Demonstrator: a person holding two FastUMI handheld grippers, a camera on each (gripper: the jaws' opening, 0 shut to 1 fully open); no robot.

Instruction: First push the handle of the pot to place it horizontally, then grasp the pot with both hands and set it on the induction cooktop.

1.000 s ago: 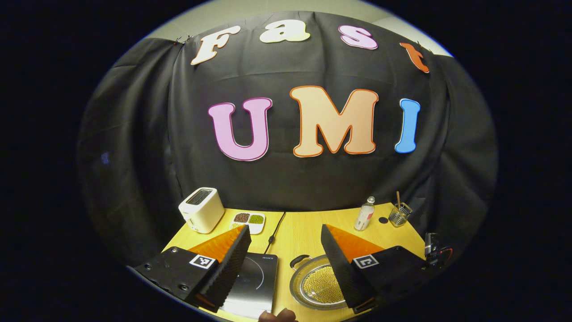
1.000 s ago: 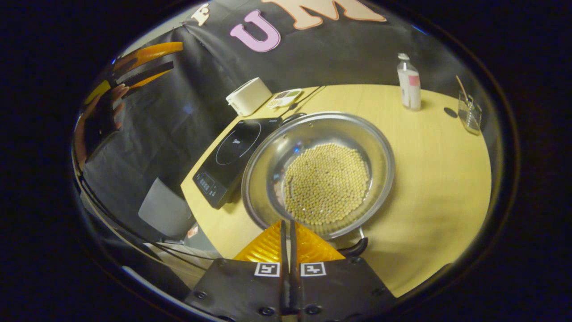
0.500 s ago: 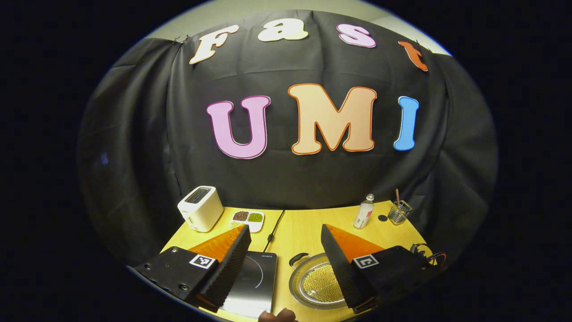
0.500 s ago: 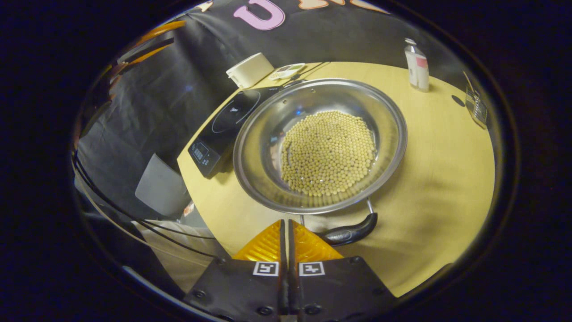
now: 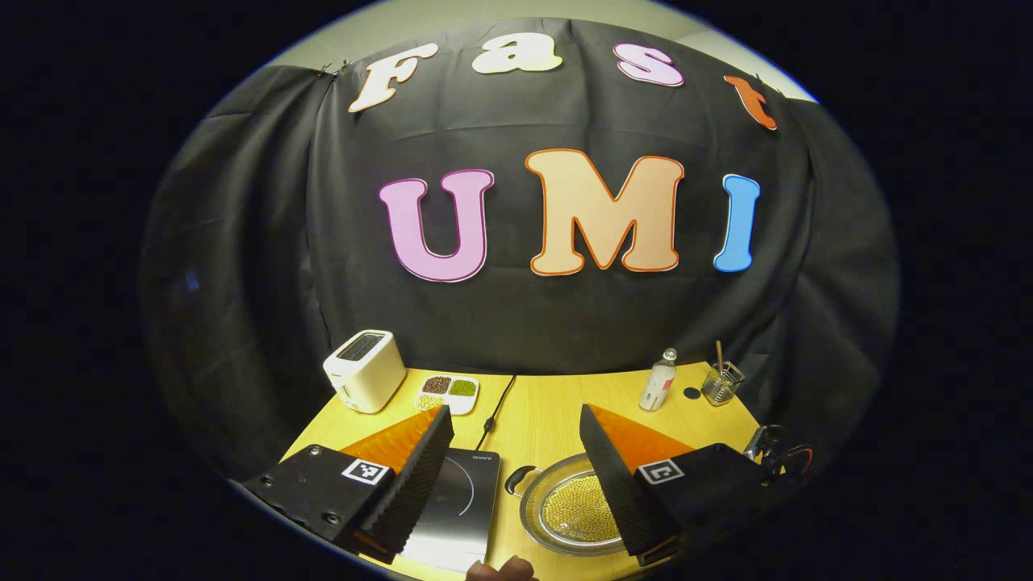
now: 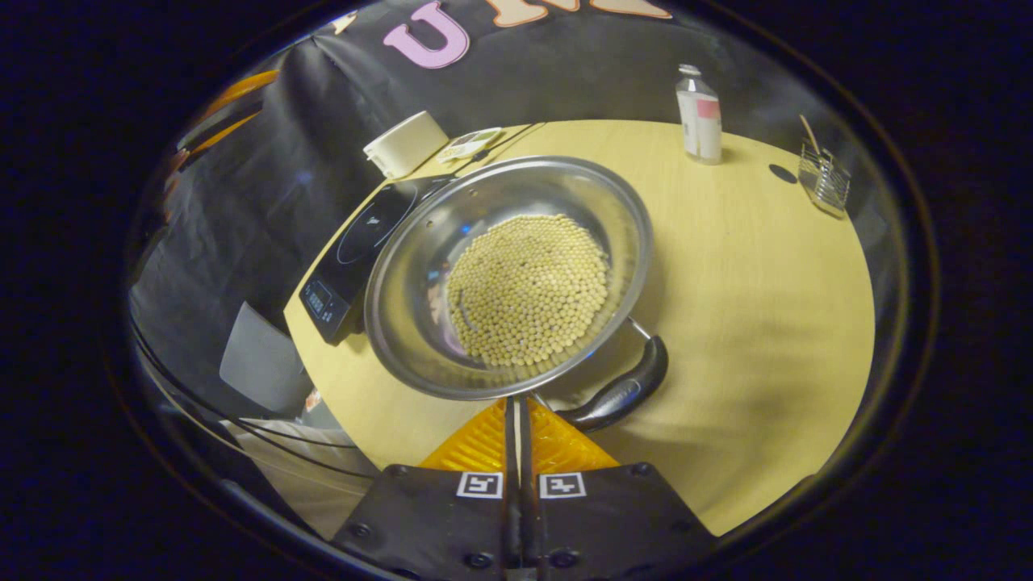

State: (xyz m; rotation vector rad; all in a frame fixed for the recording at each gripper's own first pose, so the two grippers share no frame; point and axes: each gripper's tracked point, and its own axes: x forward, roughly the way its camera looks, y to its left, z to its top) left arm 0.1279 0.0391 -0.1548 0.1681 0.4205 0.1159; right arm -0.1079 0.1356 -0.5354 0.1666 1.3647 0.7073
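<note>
The surface [image 6: 767, 266] is carrying a steel pot [image 6: 420, 242] directly ahead of the right gripper [image 6: 516, 407], with the cooktop [image 6: 363, 242] lying just beyond it to the left. The pot is holding a layer of beans [image 6: 529, 286], so it is probably handling as heavy, rigid and slick-walled; its near handle [image 6: 621, 391], touching or nearly touching the fingertips at their right, is offering the firmest hold, with the far handle [image 5: 516, 478] serving the other side. The right gripper is sitting fully closed, clamping nothing. The left gripper [image 5: 516, 436] is hovering wide apart, empty, above both pot and cooktop.
</note>
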